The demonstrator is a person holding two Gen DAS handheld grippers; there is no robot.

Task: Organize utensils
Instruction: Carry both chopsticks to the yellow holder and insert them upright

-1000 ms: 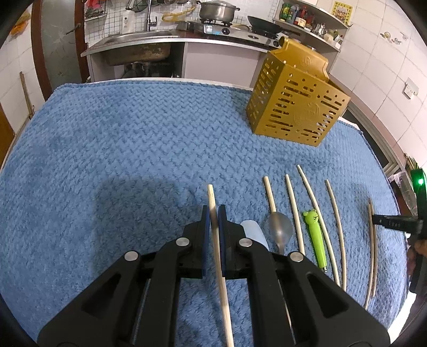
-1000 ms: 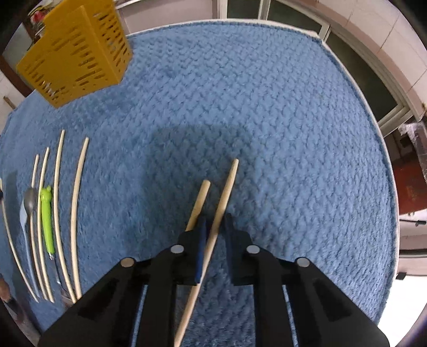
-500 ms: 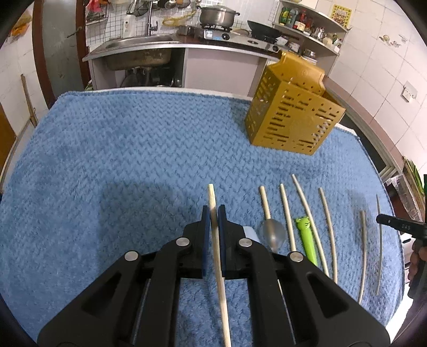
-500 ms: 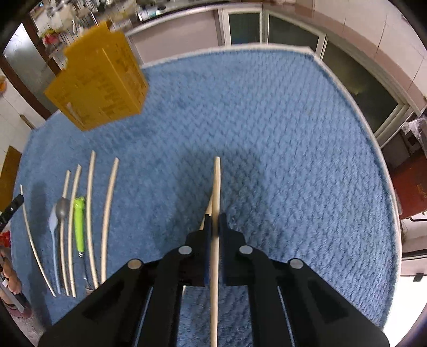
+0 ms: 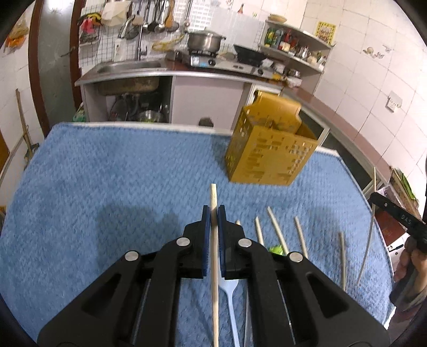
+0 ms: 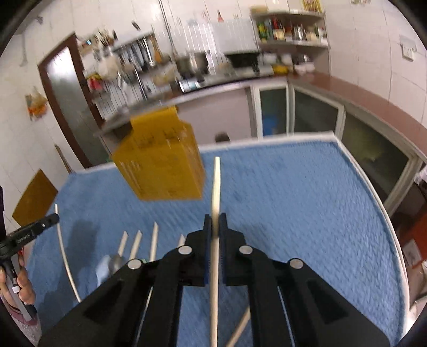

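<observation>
I've got the left hand-held gripper (image 5: 213, 213) clamped on one pale wooden chopstick (image 5: 214, 240), the right hand-held gripper (image 6: 215, 221) clamped on another (image 6: 215, 213), both short of the slotted yellow plastic utensil holder (image 5: 269, 149).

A lived-in home kitchen is shown. A stainless steel sink (image 5: 128, 66) is set into a grey-edged worktop (image 5: 170, 73), with open storage of pots underneath. A lidded steel cooking pot (image 5: 205, 40) and a black wok (image 5: 249, 54) are placed on a tabletop gas stove (image 5: 213, 60). Ladles and spatulas (image 5: 152, 17) are hung on a wire wall rack above the sink. Bottles and jars of condiments are lined up on white corner shelves (image 5: 293, 44). The walls are covered in white tiles (image 5: 379, 66), and a brown-framed door (image 6: 66, 101) is seen at one side. A brown countertop (image 6: 360, 93) over glass-fronted cabinets is seen in the right wrist view.
</observation>
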